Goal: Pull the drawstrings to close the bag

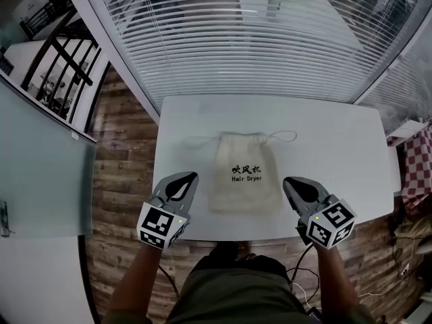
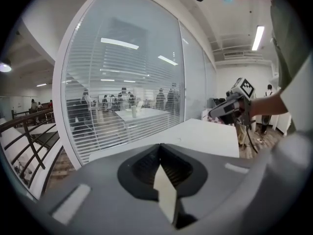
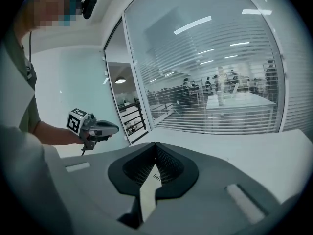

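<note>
Bag [image 1: 244, 174] cream, black lettering. Table [image 1: 337, 140] white. Left gripper [image 1: 190, 177], right gripper [image 1: 287, 180] grey, black-white square markers. Floor [image 1: 121, 155] brown planks.

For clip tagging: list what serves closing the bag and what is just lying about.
For the job: bag, drawstrings, left gripper, right gripper, table.
Just lying about: checked cloth, blinds, railing.

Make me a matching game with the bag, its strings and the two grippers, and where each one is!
Things:
1. drawstring bag
2. drawstrings
3. left gripper
4. right gripper

Places:
A. near the bag's right edge
B. flat in the middle of the white table
C. near the bag's left edge
D. loose on the table at the bag's far end

Pairs: 1-B, 2-D, 3-C, 4-A
</note>
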A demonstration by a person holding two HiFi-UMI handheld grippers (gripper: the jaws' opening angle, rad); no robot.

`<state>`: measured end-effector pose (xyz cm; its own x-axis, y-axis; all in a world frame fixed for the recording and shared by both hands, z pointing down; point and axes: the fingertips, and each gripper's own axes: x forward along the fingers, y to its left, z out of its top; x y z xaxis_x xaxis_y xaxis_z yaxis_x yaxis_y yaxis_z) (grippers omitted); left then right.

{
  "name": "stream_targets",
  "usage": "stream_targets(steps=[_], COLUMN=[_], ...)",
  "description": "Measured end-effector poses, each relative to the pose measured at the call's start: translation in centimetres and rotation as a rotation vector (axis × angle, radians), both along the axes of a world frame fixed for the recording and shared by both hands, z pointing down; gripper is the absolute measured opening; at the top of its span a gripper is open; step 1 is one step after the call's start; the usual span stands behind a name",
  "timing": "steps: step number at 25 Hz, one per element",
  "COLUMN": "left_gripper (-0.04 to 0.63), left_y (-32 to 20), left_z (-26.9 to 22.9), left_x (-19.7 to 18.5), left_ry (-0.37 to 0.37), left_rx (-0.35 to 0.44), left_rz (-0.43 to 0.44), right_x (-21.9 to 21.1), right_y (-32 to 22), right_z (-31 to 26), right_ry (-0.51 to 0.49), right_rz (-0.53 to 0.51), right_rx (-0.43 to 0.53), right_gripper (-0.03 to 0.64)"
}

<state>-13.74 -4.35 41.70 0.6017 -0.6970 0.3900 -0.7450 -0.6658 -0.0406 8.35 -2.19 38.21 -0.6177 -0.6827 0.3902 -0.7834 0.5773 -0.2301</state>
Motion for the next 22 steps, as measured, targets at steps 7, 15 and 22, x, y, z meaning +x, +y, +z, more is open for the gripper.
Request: stream_targets(steps=[7,15,22], left_gripper=[0.006,0.009,0.048], left_y=[-4.0,-7.6,-11.6], left_z=[4.1,8.8,16.0], left_x=[-1.9,-1.3,-1.4], left_ry=[-0.079,-0.184,-0.378], left_rx=[-0.049,-0.101,-0.178], left_rz=[0.035,0.086,0.139], right_x=[0.4,3.1,5.7], right_y=[-3.2,-6.9,-12.0], right_z=[2.5,6.7,11.3], right_ry=[0.052,0.174,0.271], right_rz=[0.029,-0.002,-0.087], right_rx=[-0.017,-0.015,-0.026], right_gripper=[0.011,0.012,0.014])
